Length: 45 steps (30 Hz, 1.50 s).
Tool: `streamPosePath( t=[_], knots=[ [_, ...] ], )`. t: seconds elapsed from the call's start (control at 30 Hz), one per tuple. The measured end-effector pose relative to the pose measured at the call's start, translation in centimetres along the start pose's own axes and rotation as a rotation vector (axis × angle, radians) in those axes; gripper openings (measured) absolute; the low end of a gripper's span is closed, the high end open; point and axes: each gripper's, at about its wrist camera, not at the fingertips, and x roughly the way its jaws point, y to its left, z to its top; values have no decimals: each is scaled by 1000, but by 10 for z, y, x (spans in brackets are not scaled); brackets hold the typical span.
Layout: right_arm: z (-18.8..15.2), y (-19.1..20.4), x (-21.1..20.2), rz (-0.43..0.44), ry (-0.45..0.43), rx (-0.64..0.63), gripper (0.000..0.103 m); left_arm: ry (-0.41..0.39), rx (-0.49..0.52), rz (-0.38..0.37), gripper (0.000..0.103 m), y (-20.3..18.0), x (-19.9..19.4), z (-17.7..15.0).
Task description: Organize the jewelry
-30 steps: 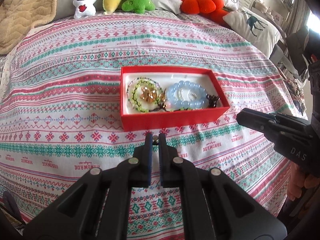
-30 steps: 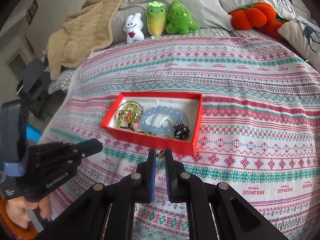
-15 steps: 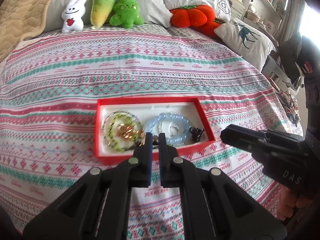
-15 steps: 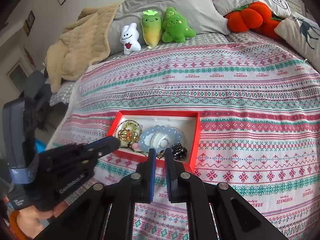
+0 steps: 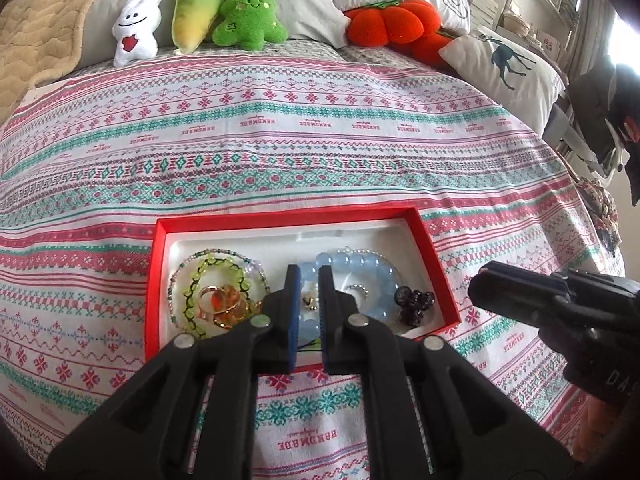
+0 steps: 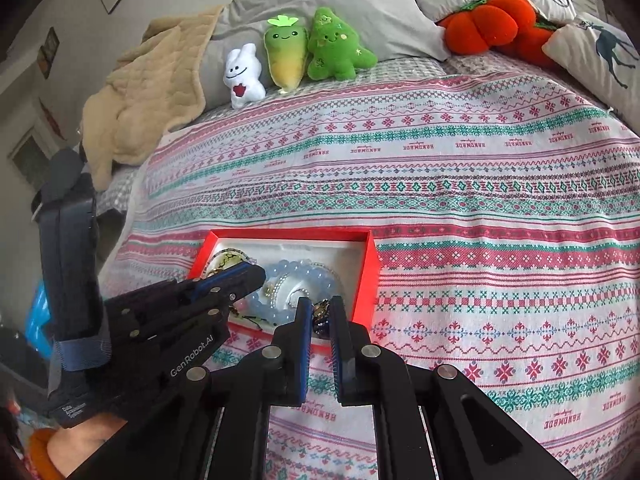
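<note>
Left wrist view, left to right: tan blanket [image 5: 36,28] upper left; white, yellow-green and green plushies [image 5: 138,34] along top; red pumpkin cushion [image 5: 390,20] top centre-right; deer pillow [image 5: 508,64] upper right. Red box [image 5: 154,280] mid-frame on patterned bedspread [image 5: 280,128], holding green bead bracelet [image 5: 212,268] with gold rings [image 5: 218,304] at left, blue bead bracelet [image 5: 360,264] centre, dark charm [image 5: 414,300] at right. Left gripper [image 5: 306,280] over box's near half, jaws a narrow gap apart, gripping nothing visible. Right gripper [image 5: 480,288] at right edge beside box. Right wrist view: right gripper [image 6: 320,314] above box's near-right corner, jaws slightly apart, small gold piece [image 6: 319,312] seen between tips; cannot tell if pinched
</note>
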Motion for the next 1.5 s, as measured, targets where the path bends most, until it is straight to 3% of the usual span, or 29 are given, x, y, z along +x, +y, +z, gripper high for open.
streamPosePath(
  t=[0.03, 0.17, 0.33, 0.77, 1.0, 1.27, 1.37, 1.43, 1.47, 1.5],
  knots=[
    [1, 0, 1, 1, 1, -2, 9, 0, -3, 4, 24, 0, -1, 0],
    [4, 1, 5, 1, 5, -9, 9, -13, 10, 24, 31, 0, -15, -2],
    [5, 7, 16, -4, 23, -18, 9, -42, 36, 67, 50, 6, -41, -6],
    [12, 22, 47, -25, 50, -15, 13, 53, -5, 138, 56, 42, -53, -23],
    [10, 19, 41, -44, 68, -22, 15, 59, -6, 158, 79, 41, -63, -25],
    [-7, 21, 8, -69, 72, -39, 16, 116, -32, 192, 85, 34, -70, -41],
    [-21, 23, -3, -96, 91, -29, 19, 126, -47, 203, 94, 31, -75, -49],
    [-30, 26, -11, -102, 100, -29, 23, 125, -58, 221, 98, 29, -80, -55],
    [-34, 26, -15, -104, 101, -24, 35, 124, -61, 228, 99, 29, -82, -57],
    [-39, 27, -19, -116, 101, -14, 62, 126, -65, 237, 99, 28, -84, -60]
  ],
)
